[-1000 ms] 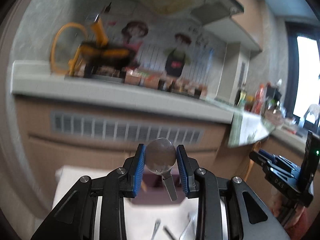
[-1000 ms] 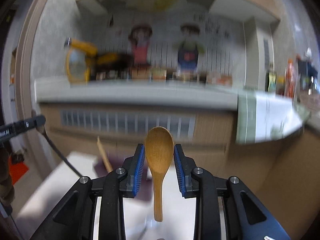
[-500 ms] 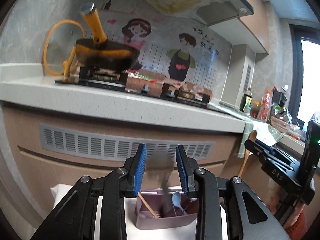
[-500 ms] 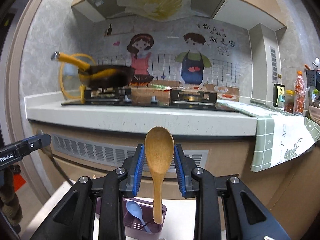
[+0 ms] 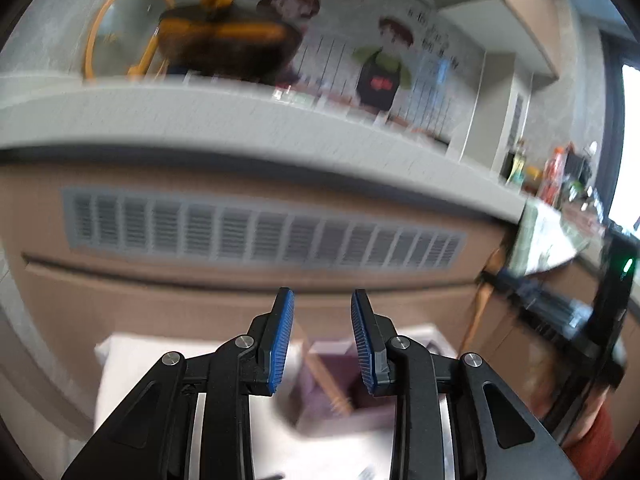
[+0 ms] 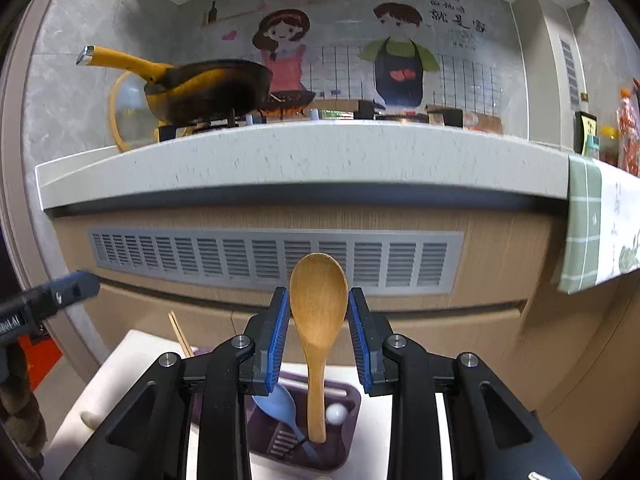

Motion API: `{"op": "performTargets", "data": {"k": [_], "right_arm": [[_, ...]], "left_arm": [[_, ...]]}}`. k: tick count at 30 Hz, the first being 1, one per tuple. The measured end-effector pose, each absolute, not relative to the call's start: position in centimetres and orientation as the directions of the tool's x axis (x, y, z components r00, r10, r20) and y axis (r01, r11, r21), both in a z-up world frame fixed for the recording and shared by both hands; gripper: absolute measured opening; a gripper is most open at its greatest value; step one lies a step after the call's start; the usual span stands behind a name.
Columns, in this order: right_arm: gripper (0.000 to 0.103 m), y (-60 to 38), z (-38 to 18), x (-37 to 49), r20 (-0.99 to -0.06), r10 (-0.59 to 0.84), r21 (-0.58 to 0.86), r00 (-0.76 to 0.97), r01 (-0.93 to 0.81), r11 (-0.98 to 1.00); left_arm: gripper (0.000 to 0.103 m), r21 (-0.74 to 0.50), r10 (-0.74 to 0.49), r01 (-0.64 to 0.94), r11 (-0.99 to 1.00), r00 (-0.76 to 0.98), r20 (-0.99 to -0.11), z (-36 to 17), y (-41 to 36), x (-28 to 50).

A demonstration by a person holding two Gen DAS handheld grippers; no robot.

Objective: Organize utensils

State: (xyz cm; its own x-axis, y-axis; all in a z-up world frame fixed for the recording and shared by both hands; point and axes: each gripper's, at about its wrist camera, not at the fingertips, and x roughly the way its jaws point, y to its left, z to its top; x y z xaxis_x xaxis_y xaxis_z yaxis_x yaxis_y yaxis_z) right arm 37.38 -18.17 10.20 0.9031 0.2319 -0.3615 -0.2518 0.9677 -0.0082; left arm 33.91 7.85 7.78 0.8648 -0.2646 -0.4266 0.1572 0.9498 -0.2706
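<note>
My right gripper (image 6: pixel 319 336) jaws clamp a wooden spoon (image 6: pixel 318 320) above the purple utensil holder (image 6: pixel 348 436); left gripper (image 5: pixel 322 344) jaws gape empty. Dropped crooked, the spoon could miss the compartment.

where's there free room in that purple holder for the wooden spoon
In the right wrist view, the purple holder looks barest toward its right wall, beyond the white ball-like end. The left side is crowded by the blue spoon, with chopsticks leaning further left. The wooden spoon hangs over the middle.

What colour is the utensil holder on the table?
The utensil holder is purple; the right wrist view shows it best.
</note>
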Motion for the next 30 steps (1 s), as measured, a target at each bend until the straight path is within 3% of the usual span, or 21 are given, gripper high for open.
{"op": "performTargets", "data": {"k": [5,9,18,22,28,29,30], "right_arm": [[0.026,-19.8,8.8,35.0,-0.397,0.27,0.024,0.877,-0.284,0.959],[0.026,-20.8,6.9,32.4,-0.453,0.268,-0.001,0.85,-0.301,0.954],[0.026,-21.3,0.5,29.5,-0.613,0.237,0.002,0.754,-0.298,0.955],[0.026,-21.4,-0.1,27.5,-0.606,0.225,-0.016,0.763,-0.295,0.955],[0.026,-21.6,0.7,25.6,-0.599,0.233,-0.023,0.767,-0.307,0.951],[0.026,-21.6,0.7,25.4,-0.597,0.231,-0.023,0.768,-0.305,0.952],[0.026,-21.6,0.7,25.3,-0.596,0.231,-0.02,0.769,-0.302,0.953]], "left_arm": [[0.031,-0.343,-0.255,0.037,0.939,0.743,-0.619,0.2,12.4,31.7],[0.032,-0.367,-0.206,-0.092,0.926,0.689,-0.694,-4.3,16.0,27.6],[0.035,-0.479,-0.161,-0.3,0.825,0.688,-0.708,-9.2,22.2,22.0],[0.035,-0.604,-0.261,-0.327,0.727,0.681,-0.684,-11.4,23.0,21.4],[0.034,-0.593,-0.254,-0.322,0.738,0.682,-0.686,-11.1,20.9,22.3],[0.033,-0.586,-0.246,-0.324,0.742,0.682,-0.689,-11.0,20.7,22.6],[0.02,-0.584,-0.251,-0.321,0.746,0.677,-0.692,-11.0,20.3,23.2]]}}
